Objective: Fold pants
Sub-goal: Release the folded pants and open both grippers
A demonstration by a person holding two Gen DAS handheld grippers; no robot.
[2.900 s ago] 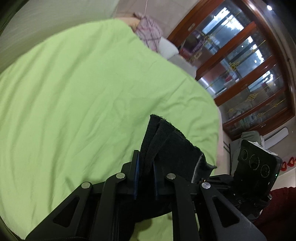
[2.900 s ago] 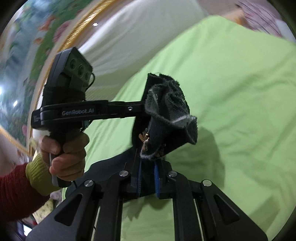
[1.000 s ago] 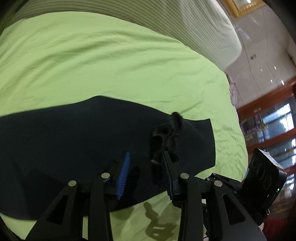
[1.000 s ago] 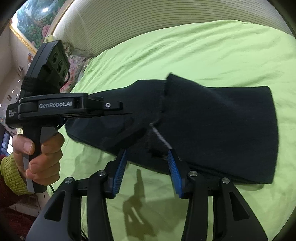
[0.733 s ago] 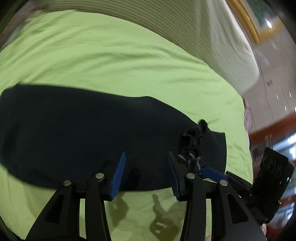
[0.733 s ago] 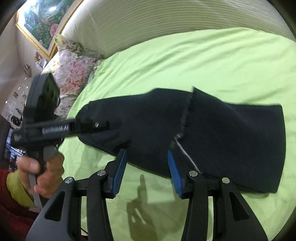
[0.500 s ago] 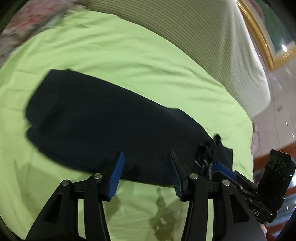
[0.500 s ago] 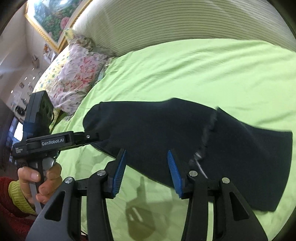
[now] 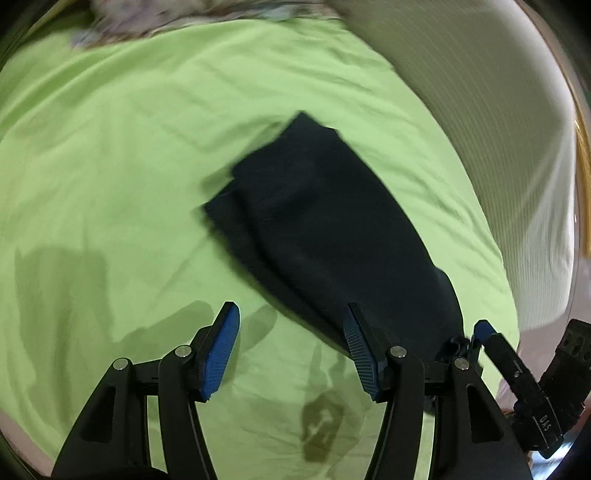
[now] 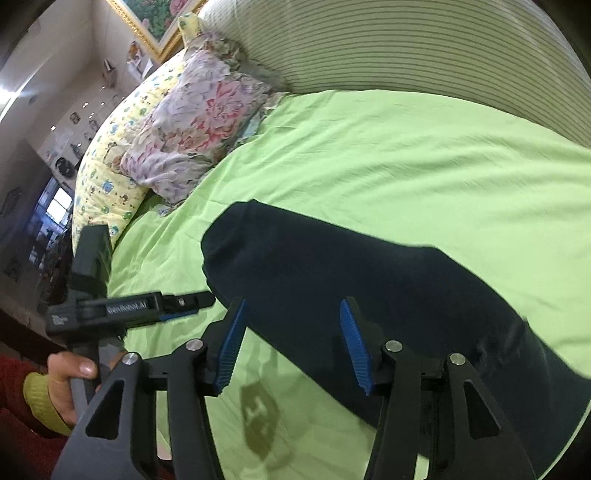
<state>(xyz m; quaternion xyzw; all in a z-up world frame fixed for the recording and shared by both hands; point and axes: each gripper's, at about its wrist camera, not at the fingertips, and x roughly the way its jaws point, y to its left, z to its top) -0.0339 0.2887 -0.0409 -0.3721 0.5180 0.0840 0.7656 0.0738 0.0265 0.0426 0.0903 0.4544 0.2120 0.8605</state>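
The dark navy pants (image 9: 325,229) lie flat, folded lengthwise into a long strip, on the light green bedsheet (image 9: 110,147). In the right wrist view the pants (image 10: 351,266) run from the centre to the lower right. My left gripper (image 9: 290,339) is open and empty, just short of the pants' near edge. My right gripper (image 10: 291,339) is open and empty, above the pants' near edge. The left gripper also shows in the right wrist view (image 10: 184,302), held in a hand at the left. The right gripper's tip (image 9: 484,332) shows by the strip's right end.
Floral pillows (image 10: 195,122) and a yellow patterned pillow (image 10: 110,147) lie at the left end of the bed. A striped padded headboard (image 10: 406,44) rises behind the sheet. A framed painting (image 10: 155,18) hangs above.
Both grippers let go of the pants and opened. The pants now lie flat on the sheet. Both views swung left along the strip toward its far end and the pillows.
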